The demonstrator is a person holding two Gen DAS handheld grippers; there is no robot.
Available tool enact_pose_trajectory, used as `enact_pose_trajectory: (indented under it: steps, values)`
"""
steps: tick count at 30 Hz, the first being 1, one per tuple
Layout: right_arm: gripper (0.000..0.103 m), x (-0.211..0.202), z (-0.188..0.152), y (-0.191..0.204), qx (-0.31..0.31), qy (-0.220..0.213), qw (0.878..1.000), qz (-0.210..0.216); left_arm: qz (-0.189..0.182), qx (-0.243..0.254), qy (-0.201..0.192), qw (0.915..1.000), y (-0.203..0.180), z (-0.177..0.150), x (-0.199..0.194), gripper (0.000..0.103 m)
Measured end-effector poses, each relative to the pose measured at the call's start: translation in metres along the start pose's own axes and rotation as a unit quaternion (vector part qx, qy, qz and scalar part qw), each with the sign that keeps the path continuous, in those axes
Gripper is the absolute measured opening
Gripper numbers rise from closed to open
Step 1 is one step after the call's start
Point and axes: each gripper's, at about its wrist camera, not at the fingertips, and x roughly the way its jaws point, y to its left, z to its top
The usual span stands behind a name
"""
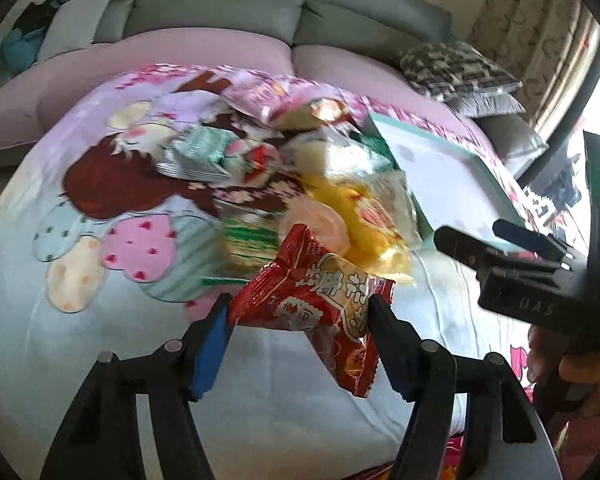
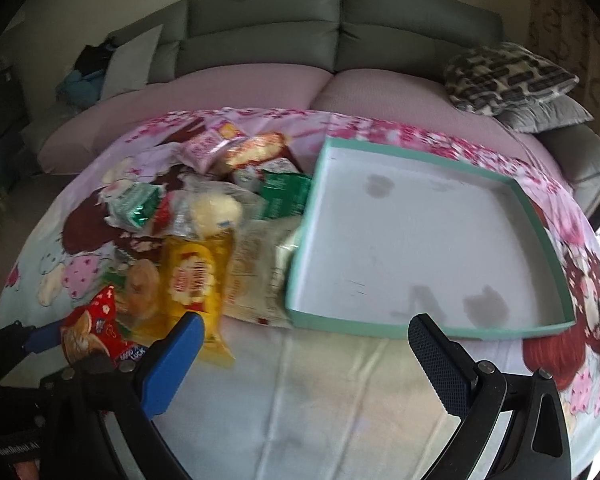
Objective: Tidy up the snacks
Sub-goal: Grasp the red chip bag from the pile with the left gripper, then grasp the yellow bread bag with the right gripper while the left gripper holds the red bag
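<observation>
My left gripper (image 1: 300, 312) is shut on a red snack packet (image 1: 320, 304) and holds it above the cartoon blanket (image 1: 80, 248). The same packet (image 2: 94, 330) and left gripper show at the lower left of the right wrist view. A heap of snack packets (image 1: 300, 168) lies behind it, with a yellow packet (image 2: 194, 276) nearest. A shallow white tray with a teal rim (image 2: 428, 240) lies empty to the right of the heap (image 2: 220, 200). My right gripper (image 2: 308, 328) is open and empty, just in front of the tray's near edge; it also shows at the right of the left wrist view (image 1: 496, 236).
A grey sofa (image 2: 340, 20) with pink seat cushions (image 2: 220, 88) stands behind the blanket. Patterned pillows (image 2: 508, 76) lie at the back right. A grey cushion (image 2: 134, 60) and dark items sit at the back left.
</observation>
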Motion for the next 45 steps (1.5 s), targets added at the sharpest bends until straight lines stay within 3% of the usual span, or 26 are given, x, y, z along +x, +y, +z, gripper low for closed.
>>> enact_pose_trajectory:
  steps: [11, 17, 29, 34, 45]
  values:
    - [0.102, 0.018, 0.001, 0.05, -0.062, 0.017, 0.997, 0.049, 0.02, -0.075, -0.022, 0.9968, 0.056, -0.001, -0.011, 0.069]
    - [0.092, 0.029, 0.003, 0.06, -0.065, 0.029, 0.996, 0.051, 0.022, -0.09, -0.022, 0.9954, 0.069, -0.004, -0.009, 0.069]
    - [0.062, 0.043, 0.004, 0.058, -0.044, 0.058, 0.994, 0.082, 0.018, -0.095, -0.017, 0.9952, 0.073, -0.005, -0.003, 0.069]
    - [0.056, 0.05, 0.006, 0.064, -0.053, 0.07, 0.992, 0.085, 0.018, -0.098, -0.012, 0.9949, 0.076, -0.006, 0.003, 0.069]
    - [0.054, 0.06, 0.004, 0.072, -0.064, 0.08, 0.991, 0.09, 0.018, -0.105, -0.005, 0.9944, 0.078, -0.008, 0.01, 0.069]
